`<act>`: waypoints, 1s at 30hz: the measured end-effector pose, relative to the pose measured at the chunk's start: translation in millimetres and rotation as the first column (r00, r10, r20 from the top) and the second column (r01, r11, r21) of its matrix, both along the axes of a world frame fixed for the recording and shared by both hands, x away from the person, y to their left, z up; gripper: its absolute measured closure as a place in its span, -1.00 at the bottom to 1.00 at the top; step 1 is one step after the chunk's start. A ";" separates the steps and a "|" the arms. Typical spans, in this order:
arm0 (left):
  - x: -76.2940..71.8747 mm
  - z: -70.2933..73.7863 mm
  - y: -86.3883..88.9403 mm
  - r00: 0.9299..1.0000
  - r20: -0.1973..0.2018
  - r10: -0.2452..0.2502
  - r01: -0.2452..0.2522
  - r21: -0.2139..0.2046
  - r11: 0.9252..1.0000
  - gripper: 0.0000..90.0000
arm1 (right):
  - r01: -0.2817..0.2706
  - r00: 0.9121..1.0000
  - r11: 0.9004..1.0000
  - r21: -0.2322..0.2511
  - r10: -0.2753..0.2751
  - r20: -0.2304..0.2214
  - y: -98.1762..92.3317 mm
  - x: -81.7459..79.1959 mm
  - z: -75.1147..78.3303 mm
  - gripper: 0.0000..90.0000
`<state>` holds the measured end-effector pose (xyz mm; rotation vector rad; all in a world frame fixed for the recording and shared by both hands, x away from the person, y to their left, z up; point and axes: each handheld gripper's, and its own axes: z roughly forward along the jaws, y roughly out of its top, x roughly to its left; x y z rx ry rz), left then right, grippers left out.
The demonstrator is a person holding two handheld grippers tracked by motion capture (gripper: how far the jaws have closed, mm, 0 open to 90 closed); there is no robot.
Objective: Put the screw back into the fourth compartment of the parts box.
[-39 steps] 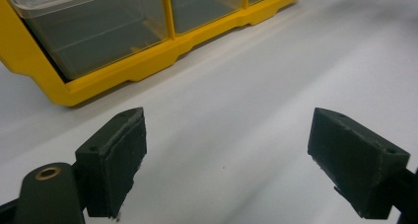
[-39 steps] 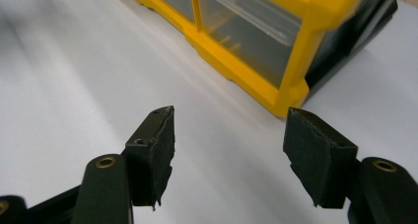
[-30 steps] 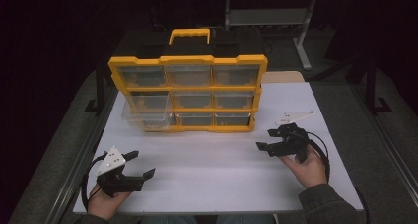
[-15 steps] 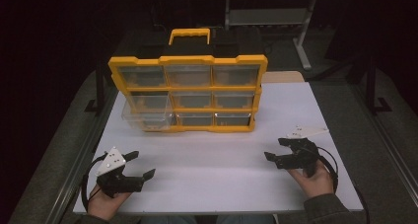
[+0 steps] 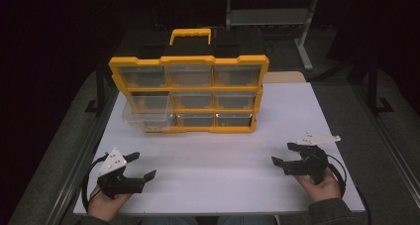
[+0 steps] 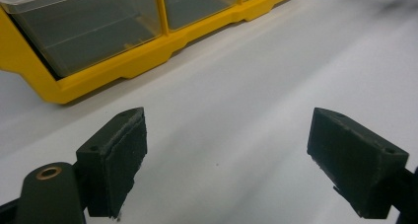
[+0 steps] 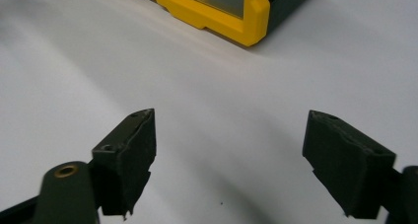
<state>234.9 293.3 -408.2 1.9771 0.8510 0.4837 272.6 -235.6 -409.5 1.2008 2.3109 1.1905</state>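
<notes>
Yellow plastic organiser case [image 5: 190, 93] with nine clear drawers and a carry handle stands upright at the far middle of the white tabletop [image 5: 218, 160], front facing the person. One clear drawer [image 5: 147, 117], lower left, is pulled partway out and sticks forward of the frame; the other eight sit flush.

Change: right gripper [image 5: 292, 154] has pulled back toward the near right edge over the last second; it was closer to the case's right side and nearer the drawers, now well apart from them. A thin pale stick-like item that lay near it a second ago is gone from that spot. Left gripper [image 5: 140, 166] has not moved, parked near left corner. Both sets of jaws stand wide apart, holding nothing; both gripper views show bare table between the pads.

Judged: hands are retreating to rest, so either a step just finished or nothing has started on the open drawer, which is still out. Closing it would probably fall to the left gripper, which is nearer.

Hard to tell: drawer contents, since glare and low resolution hide them; the open drawer looks empty, not sure. Left gripper view [image 6: 224, 150] cuts off the case above its bottom row. Right gripper view [image 7: 226, 155] catches just the lower right corner of the case. Room behind is dark.
</notes>
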 end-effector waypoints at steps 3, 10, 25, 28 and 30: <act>-0.3 0.1 -0.2 1.000 0.000 -0.002 0.002 0.001 1.000 -0.67 | -0.003 1.000 1.000 -0.005 0.003 0.009 0.6 -3.4 -1.8 -0.60; -0.2 -0.2 -0.8 1.000 -0.004 -0.002 0.002 -0.001 1.000 -0.67 | -0.011 1.000 1.000 -0.010 0.011 0.016 2.0 -7.6 -3.8 -0.61; 0.5 -0.5 -1.4 1.000 -0.007 -0.009 0.009 0.003 1.000 -0.67 | -0.029 0.999 0.999 -0.019 0.029 0.015 5.2 -12.4 -9.8 -0.62; 0.3 -0.6 -1.8 1.000 -0.007 -0.011 0.011 0.008 1.000 -0.67 | -0.031 0.999 0.999 -0.022 0.032 0.015 5.8 -12.3 -10.0 -0.62; 0.4 -0.6 -1.5 1.000 -0.006 -0.012 0.012 0.010 1.000 -0.67 | -0.035 0.999 0.999 -0.024 0.035 0.020 6.5 -12.2 -10.2 -0.62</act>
